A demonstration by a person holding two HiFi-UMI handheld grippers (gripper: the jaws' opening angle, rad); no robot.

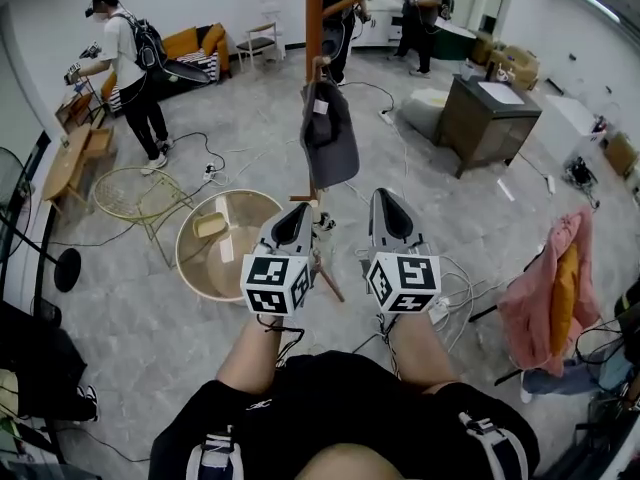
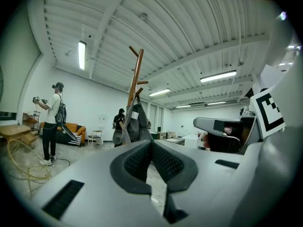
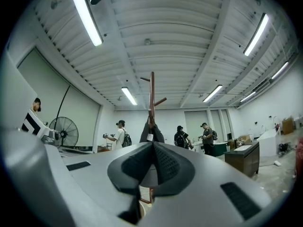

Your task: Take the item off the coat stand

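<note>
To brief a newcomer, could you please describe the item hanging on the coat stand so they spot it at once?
Find the tall wooden coat stand in the middle of the room. On one peg hangs a dark grey cap. It is the only thing on the stand and carries a small white tag.

no words or numbers can be read anywhere. the cap (image 1: 330,138) on the stand (image 1: 314,8) carries a small white tag (image 1: 320,106), its print too small to read. the two cubes (image 1: 275,284) bear only black-and-white square markers, no letters.
</note>
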